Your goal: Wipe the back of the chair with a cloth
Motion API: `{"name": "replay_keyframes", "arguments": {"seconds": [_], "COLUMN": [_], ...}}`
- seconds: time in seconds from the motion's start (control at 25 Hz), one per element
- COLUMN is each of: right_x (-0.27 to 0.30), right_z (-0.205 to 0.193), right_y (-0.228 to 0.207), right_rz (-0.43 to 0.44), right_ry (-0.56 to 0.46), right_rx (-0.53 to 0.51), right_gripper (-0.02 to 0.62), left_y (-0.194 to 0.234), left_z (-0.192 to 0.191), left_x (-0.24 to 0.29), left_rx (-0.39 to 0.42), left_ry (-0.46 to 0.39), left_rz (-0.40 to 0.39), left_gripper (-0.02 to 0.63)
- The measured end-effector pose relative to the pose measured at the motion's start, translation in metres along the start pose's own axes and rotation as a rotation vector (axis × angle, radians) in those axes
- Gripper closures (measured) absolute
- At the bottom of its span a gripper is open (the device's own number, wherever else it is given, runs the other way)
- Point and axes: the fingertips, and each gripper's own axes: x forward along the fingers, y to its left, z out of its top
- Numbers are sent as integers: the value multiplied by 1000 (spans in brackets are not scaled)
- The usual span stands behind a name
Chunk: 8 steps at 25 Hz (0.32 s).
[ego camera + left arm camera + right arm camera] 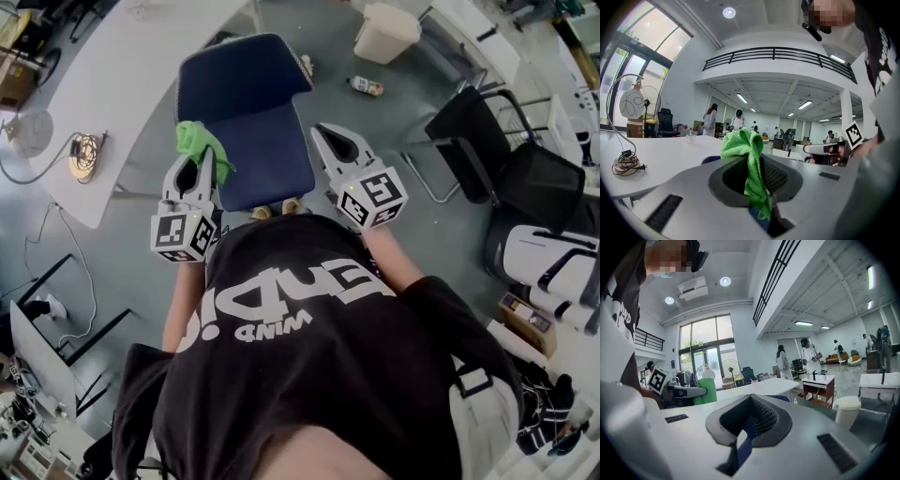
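Observation:
A blue padded chair stands in front of me, its back (246, 67) at the far side and its seat (267, 150) nearer. My left gripper (207, 153) is shut on a green cloth (199, 141) and hovers over the seat's left edge. In the left gripper view the green cloth (749, 161) bunches above the closed jaws and hangs down between them. My right gripper (320, 129) is shut with nothing in it, over the seat's right edge. Blue chair fabric (745, 442) shows through the slit under the right gripper (751, 398).
A long white table (122, 84) runs along the left with a coiled cable (84, 152) on it. A white bin (384, 33) and a bottle (366, 86) sit on the floor behind the chair. Black chairs (506, 159) stand at the right. People stand far off.

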Motion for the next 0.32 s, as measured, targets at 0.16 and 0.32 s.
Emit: {"name": "replay_keyframes", "arguments": {"seconds": [0.16, 0.32], "right_x": [0, 2], "right_z": [1, 3], "right_y": [3, 3], "right_rz": [15, 38], "right_ry": [3, 11], "right_rx": [-5, -18], "right_gripper": [600, 599], "left_y": [-3, -6], "left_z": [-3, -1], "left_x": [-3, -2], "left_rx": [1, 7], "left_ry": [6, 3], "left_rz": [-1, -10], "left_gripper": [546, 546]}}
